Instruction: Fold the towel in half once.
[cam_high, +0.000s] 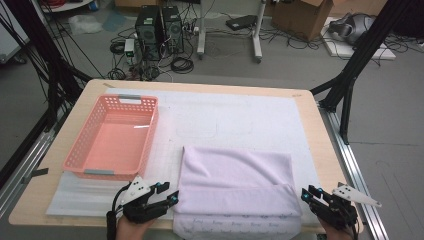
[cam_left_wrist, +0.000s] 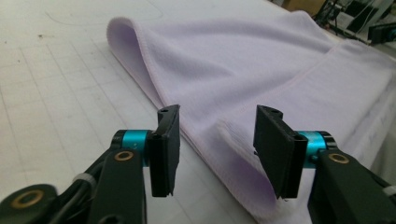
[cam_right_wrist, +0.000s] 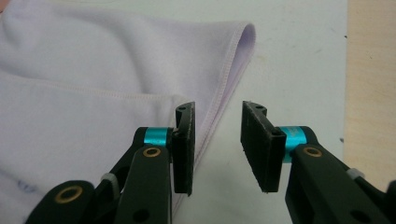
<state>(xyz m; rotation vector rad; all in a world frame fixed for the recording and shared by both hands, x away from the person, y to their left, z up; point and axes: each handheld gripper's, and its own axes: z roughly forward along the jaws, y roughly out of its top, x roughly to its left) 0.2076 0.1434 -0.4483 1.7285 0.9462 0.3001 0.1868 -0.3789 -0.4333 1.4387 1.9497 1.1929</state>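
Nearest me, my left gripper (cam_high: 172, 196) stands wide apart at the left edge of the folded lilac towel (cam_high: 235, 187). Behind it sits an empty pink basket (cam_high: 82, 150); my right gripper (cam_high: 309, 194) gapes, holding nothing, at the towel's right edge.

I hold my 2 grippers low at the near edge, my left gripper (cam_high: 174, 197) angled inward toward the right with its jaws spread apart, my right gripper (cam_high: 307, 194) angled inward toward the left with its jaws parted too, a hand (cam_high: 131, 229) behind each.
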